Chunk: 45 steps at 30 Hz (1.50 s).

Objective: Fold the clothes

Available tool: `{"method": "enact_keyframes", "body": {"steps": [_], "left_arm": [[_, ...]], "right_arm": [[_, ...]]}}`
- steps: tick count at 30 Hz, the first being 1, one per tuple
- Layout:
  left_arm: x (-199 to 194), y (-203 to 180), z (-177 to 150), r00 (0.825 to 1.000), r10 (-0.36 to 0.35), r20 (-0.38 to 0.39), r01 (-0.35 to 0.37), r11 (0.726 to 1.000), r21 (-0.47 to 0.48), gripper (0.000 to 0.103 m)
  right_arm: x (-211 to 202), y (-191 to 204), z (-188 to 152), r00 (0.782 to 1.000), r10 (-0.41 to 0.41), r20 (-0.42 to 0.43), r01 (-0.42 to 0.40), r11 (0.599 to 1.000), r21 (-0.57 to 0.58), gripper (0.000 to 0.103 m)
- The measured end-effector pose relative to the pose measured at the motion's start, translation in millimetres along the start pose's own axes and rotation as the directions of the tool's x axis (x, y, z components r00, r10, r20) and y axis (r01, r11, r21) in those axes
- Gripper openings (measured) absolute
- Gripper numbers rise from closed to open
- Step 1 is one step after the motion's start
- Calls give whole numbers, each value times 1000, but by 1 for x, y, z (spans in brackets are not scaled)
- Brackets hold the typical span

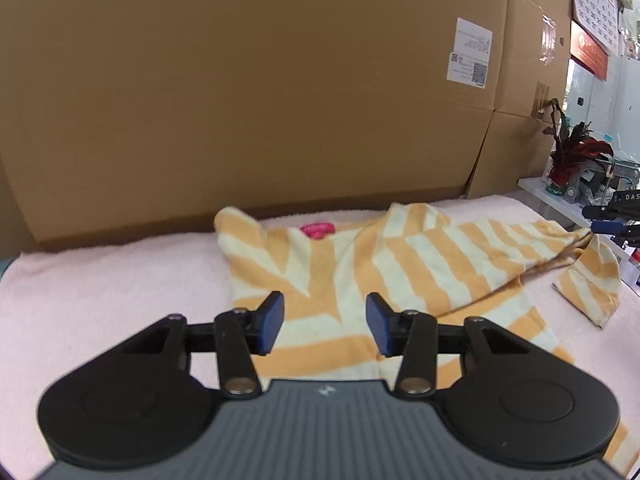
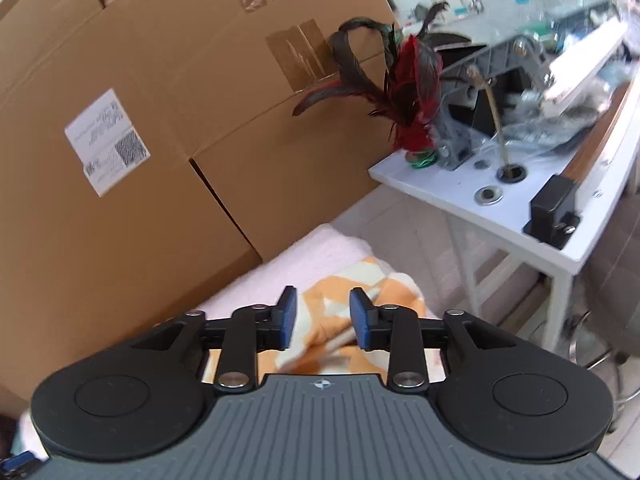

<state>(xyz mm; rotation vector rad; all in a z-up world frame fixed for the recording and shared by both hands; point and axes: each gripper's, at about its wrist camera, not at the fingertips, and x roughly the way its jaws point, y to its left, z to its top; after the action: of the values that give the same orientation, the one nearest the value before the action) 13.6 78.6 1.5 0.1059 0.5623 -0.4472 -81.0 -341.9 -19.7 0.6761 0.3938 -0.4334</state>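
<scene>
the orange-and-cream striped shirt (image 1: 400, 268) lies rumpled on the pink towel (image 1: 100, 292) that covers the work surface, just in front of the big cardboard box (image 1: 240, 80). one sleeve trails off toward the towel's right edge, and a pink patch (image 1: 317, 230) shows at the collar end, nearest the box.

the left gripper (image 1: 325, 322) hovers over the shirt's near hem, its fingers (image 1: 272, 322) parted with nothing between them, clear of the cloth. the right gripper (image 2: 323, 322) sits over the sleeve end of the shirt (image 2: 340, 300), on the side of the box nearest the white side table (image 2: 480, 216); its fingers (image 2: 362, 322) are released too, with striped fabric showing in the gap below them but not pinched. in the left wrist view its blue tips (image 1: 608, 226) hang just beside the sleeve tip.

the step in hand looks like a regrasp before the next fold, and the shirt is far from flat. to do it well, each gripper should come down on a single clean edge: the right on the sleeve cuff, the left on the hem corner farthest from the box. take one layer only, as the bunched ridge running from the sleeve could get caught in the pinch. pull the sleeve taut away from the box before laying it over the body, so the fold lands straight.
</scene>
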Motion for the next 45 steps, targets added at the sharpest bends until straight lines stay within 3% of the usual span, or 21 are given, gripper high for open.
{"method": "enact_keyframes", "body": {"steps": [1,4,6,9,12,17,20,21,23,25,31,32,35,37,38,41,43,45], "left_arm": [[11,-1,3,1000,6,-16,-5,1000,7,39],[41,-2,4,998,39,-48,-38,999,22,38],[56,2,-1,996,59,-71,-58,998,15,38],[69,13,-11,992,73,-99,-75,997,-15,40],[65,16,-21,996,76,-55,-77,997,-18,48],[65,17,-22,997,66,-50,-68,997,-29,49],[66,20,-21,998,46,-50,-48,998,-44,54],[65,20,-21,998,40,-51,-42,998,-45,56],[65,20,-21,998,28,-53,-30,998,-47,66],[66,21,-21,998,20,-59,-22,999,-48,72],[67,21,-22,998,14,-61,-17,998,-52,74],[66,20,-22,998,13,-60,-16,999,-51,74],[65,20,-23,998,12,-59,-15,999,-50,74],[65,20,-23,998,8,-60,-11,999,-52,75],[65,20,-23,998,4,-61,-7,999,-53,78],[65,19,-23,998,-4,-66,0,998,-56,86],[65,20,-23,998,1,-64,-5,998,-58,85],[65,20,-23,998,6,-62,-10,998,-61,79]], "right_arm": [[6,-3,1,999,21,-29,-20,999,37,36],[26,-6,-1,993,59,-101,-45,990,133,36],[31,-5,-5,996,-2,-94,14,991,133,35],[33,-6,-8,996,-8,-87,20,990,137,33],[22,-1,-9,997,7,-75,4,990,139,36],[30,0,-14,992,-11,-127,31,987,159,37],[44,-3,-15,995,-17,-98,33,987,159,28],[45,-2,-15,995,-30,-96,45,987,156,13],[47,0,-15,994,-54,-90,67,987,147,11],[32,9,-11,999,-48,-22,51,992,118,9],[-7,32,-13,989,-55,139,53,998,16,9],[-1,32,-17,991,-73,113,73,997,5,9],[14,16,-24,996,-80,43,77,994,77,14],[21,3,-27,998,-57,22,53,986,158,27],[22,-2,-28,999,-38,28,32,979,202,39],[27,-9,-27,999,-24,22,18,967,253,40],[25,-7,-26,999,-27,36,18,971,240,10],[18,-3,-26,997,-30,71,14,978,207,9]]}}
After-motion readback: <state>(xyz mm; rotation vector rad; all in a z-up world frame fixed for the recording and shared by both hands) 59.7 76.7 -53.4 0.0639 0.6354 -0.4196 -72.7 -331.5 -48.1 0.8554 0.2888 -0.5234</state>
